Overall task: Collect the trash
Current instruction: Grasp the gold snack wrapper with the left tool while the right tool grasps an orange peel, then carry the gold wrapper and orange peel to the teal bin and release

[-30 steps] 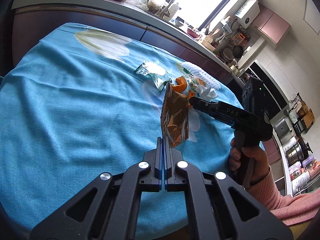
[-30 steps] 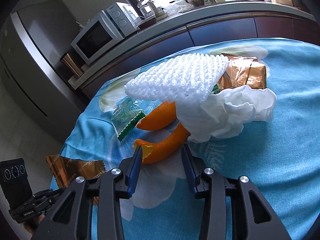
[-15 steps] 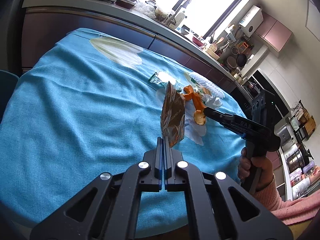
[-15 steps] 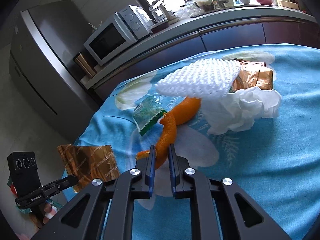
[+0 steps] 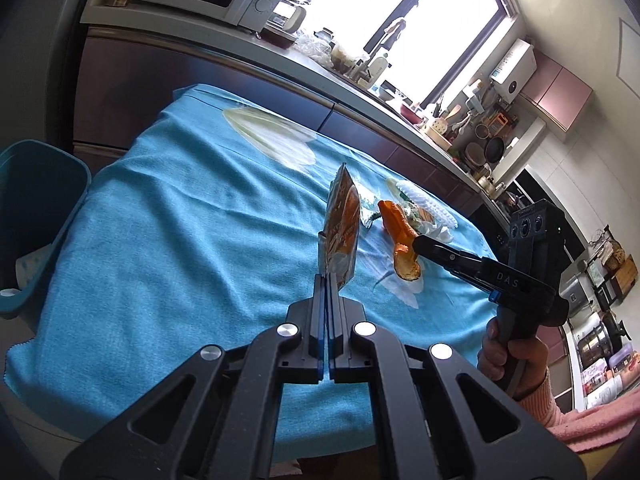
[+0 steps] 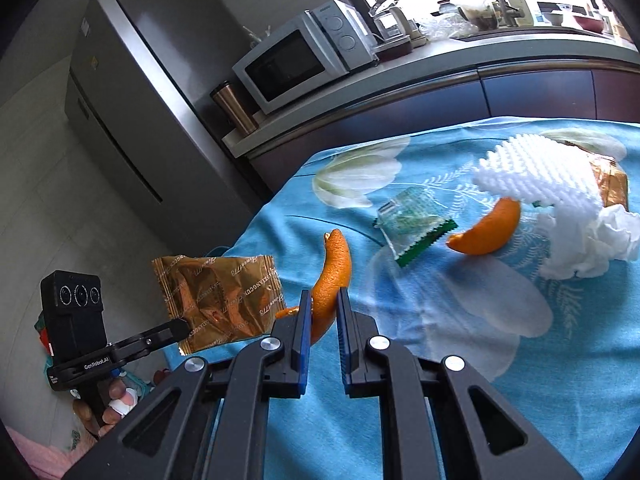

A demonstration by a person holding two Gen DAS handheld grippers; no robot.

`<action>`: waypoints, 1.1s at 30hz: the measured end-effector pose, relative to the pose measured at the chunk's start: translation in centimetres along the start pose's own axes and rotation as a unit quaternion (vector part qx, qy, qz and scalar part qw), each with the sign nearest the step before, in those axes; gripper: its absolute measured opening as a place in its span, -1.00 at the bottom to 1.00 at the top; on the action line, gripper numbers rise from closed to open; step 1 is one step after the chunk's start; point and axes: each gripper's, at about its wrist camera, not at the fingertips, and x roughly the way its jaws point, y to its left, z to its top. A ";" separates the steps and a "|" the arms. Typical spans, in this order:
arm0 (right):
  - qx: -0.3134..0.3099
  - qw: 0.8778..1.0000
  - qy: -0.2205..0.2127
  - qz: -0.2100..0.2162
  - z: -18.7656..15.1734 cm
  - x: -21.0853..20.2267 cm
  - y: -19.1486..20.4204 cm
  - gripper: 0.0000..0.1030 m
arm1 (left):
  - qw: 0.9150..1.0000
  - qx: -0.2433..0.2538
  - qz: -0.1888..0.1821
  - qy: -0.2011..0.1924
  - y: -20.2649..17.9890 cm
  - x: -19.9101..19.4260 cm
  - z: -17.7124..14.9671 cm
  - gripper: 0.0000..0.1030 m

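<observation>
Since a second ago: orange peel strip lifted clear of the pile and carried toward the near left edge; gold wrapper also swung out leftward, teal bin now in sight in the left wrist view.

Left gripper: jaws pressed together on the gold wrapper's lower edge, wrapper standing upright above the blue tablecloth.

Right gripper: pinching the peel strip, blue pads not fully together, peel between them and curving up and away. From the left wrist view the same peel hangs off the right gripper's tip, above the cloth.

Both held pieces off the table, just beside each other in the near left part of the scene.

Left on the cloth, far right: second orange peel, green-edged clear wrapper, white foam net, crumpled white tissue, another gold wrapper partly under the net.

Bin at far left beyond the table edge; something pale inside, possibly earlier trash, too dim to confirm.

Progress, as a judgement: early. Two items in hand, none of them visibly binned yet, five pieces waiting. Next: drop both over the bin, then back for the pile.
</observation>
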 end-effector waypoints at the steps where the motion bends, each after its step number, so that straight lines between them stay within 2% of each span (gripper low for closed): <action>1: -0.005 1.000 0.002 0.004 0.1 0.3 0.4 -0.78 | 1.000 -0.001 0.003 -0.005 0.2 -0.5 0.1 -0.98; 17: -0.074 0.994 0.033 0.069 1.6 5.1 7.7 -0.79 | 0.994 -0.038 0.062 -0.078 4.8 -9.0 0.2 -0.98; 33: -0.125 0.982 0.077 0.123 2.6 12.0 14.6 -0.79 | 0.979 -0.082 0.135 -0.127 10.9 -14.4 1.3 -0.98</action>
